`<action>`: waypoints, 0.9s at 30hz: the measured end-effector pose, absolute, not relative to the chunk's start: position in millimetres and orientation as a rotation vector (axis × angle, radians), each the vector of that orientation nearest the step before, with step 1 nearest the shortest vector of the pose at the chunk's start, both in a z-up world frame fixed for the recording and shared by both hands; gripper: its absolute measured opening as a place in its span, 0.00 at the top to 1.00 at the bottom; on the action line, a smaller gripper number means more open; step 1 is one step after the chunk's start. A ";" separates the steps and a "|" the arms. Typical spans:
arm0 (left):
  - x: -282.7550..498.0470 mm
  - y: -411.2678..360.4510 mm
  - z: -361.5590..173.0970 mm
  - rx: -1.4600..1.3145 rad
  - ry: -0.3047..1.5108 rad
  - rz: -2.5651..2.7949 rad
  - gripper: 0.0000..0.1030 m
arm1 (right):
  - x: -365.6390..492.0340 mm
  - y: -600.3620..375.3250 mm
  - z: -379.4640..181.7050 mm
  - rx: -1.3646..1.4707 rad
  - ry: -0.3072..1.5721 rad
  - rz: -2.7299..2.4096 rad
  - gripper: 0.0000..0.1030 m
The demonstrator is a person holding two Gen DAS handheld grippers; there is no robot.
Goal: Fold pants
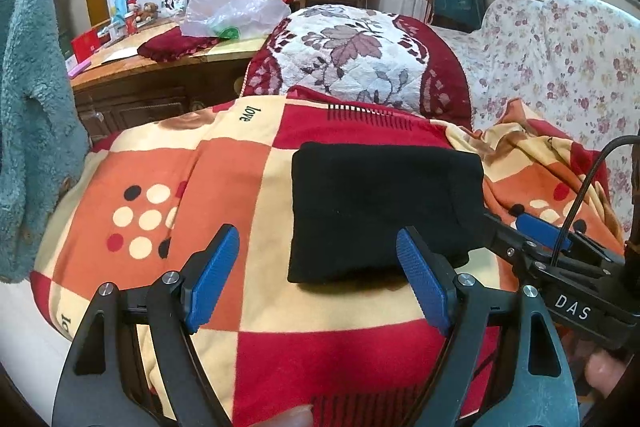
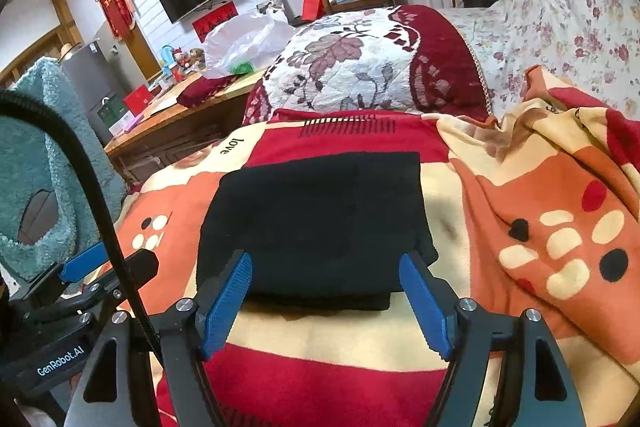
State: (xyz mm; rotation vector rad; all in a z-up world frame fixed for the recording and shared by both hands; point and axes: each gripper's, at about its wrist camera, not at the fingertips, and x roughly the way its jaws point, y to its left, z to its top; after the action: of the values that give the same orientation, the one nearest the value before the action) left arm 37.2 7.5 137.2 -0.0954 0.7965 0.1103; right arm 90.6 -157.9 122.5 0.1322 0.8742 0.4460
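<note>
The black pants (image 1: 384,211) lie folded into a compact rectangle on a checked blanket (image 1: 280,307). In the left wrist view my left gripper (image 1: 318,267) hangs open over the blanket, just in front of the bundle's near left corner. The right gripper (image 1: 516,227) reaches in from the right, by the bundle's right edge. In the right wrist view the pants (image 2: 316,223) fill the middle. My right gripper (image 2: 326,291) stands open above their near edge, its blue pads (image 2: 228,303) spread wide and not pressing the cloth. The left gripper (image 2: 116,263) shows at the left edge.
The red, orange and cream blanket bunches up at the right (image 2: 560,187). A floral cushion (image 1: 352,55) lies behind the pants. A teal fleece garment (image 1: 32,107) hangs at the left. A wooden table (image 1: 160,67) holds a plastic bag (image 1: 232,11).
</note>
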 end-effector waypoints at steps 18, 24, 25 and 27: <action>36.5 2.2 136.1 -0.089 0.802 0.095 0.20 | 92.3 -155.1 120.1 0.144 0.886 0.468 0.28; 37.3 1.8 134.6 -0.090 0.806 0.095 0.20 | 92.5 -154.7 119.0 0.144 0.887 0.468 0.28; 37.3 1.7 134.6 -0.090 0.806 0.095 0.20 | 92.3 -154.6 119.2 0.144 0.887 0.468 0.28; 37.4 1.5 134.7 -0.090 0.807 0.096 0.20 | 92.2 -153.7 118.5 0.140 0.887 0.471 0.28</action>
State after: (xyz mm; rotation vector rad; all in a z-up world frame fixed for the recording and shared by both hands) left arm 37.4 1.5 134.7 -0.0902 0.8065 0.0962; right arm 92.2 -153.7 118.5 0.1400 0.8874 0.4705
